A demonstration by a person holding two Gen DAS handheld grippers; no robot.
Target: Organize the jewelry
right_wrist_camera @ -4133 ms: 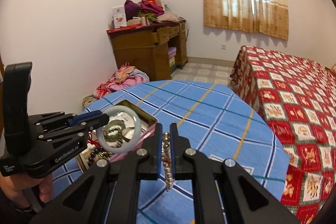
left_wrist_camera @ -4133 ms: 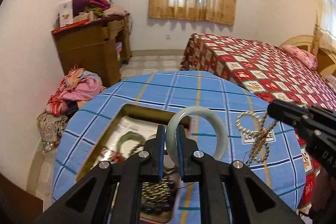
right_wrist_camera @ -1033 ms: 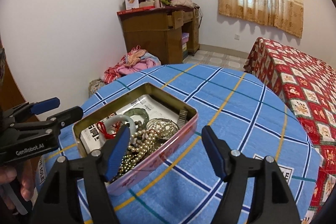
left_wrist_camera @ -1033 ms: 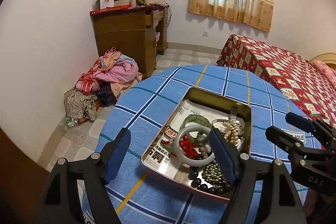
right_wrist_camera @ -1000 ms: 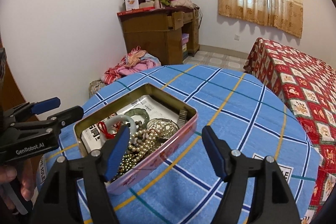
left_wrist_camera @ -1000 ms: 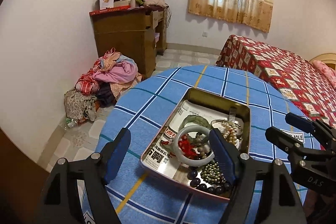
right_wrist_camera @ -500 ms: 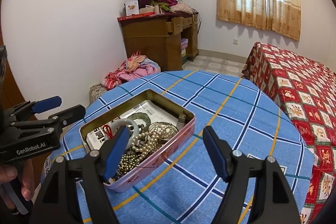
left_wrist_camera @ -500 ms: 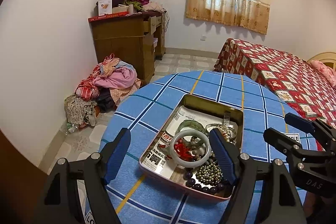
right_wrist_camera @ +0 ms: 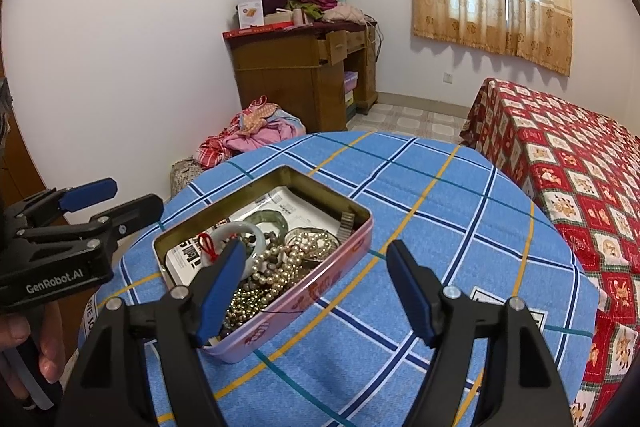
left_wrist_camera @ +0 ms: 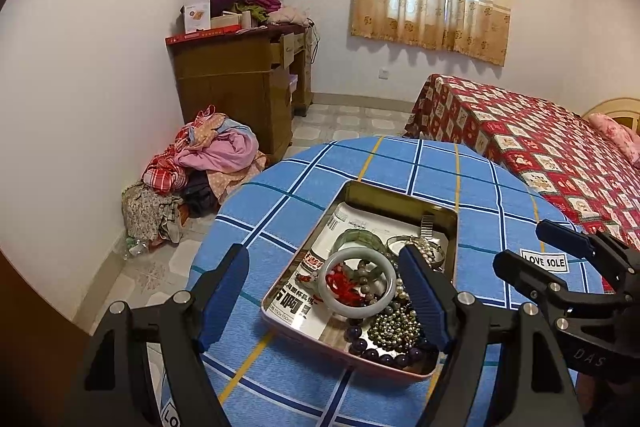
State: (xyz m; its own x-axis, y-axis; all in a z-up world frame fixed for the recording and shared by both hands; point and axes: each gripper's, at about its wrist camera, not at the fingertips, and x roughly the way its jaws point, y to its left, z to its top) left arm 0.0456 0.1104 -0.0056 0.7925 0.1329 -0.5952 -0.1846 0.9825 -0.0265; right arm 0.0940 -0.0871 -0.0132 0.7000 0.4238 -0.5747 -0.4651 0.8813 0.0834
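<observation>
A pink tin [left_wrist_camera: 400, 193] sits open on the round table under a blue checked cloth [left_wrist_camera: 300, 187]. Inside lie a pale jade bangle [left_wrist_camera: 354, 254], a dark green bangle [left_wrist_camera: 360, 235], a pearl necklace [right_wrist_camera: 288, 263], gold beads [left_wrist_camera: 394, 327] and dark purple beads [left_wrist_camera: 380, 351]. My left gripper [left_wrist_camera: 322, 251] hovers open above the tin's near-left side, holding nothing. My right gripper [right_wrist_camera: 315, 246] is open too, over the tin's near corner [right_wrist_camera: 344, 203], its jaws wide and bare. Each gripper shows in the other's view: the right gripper [left_wrist_camera: 520, 245], the left gripper [right_wrist_camera: 134, 193].
A bed with a red patterned cover [left_wrist_camera: 540, 147] stands to the right of the table. A wooden desk [left_wrist_camera: 240, 87] piled with boxes and clothes is by the far wall, with a heap of clothes [left_wrist_camera: 208, 163] on the floor. A hand [right_wrist_camera: 24, 339] grips the left tool.
About four seconds ago the left gripper was shut on the jade bangle and the right on the pearl necklace; both pieces now lie in the tin. Over the last second both grippers drew back slightly.
</observation>
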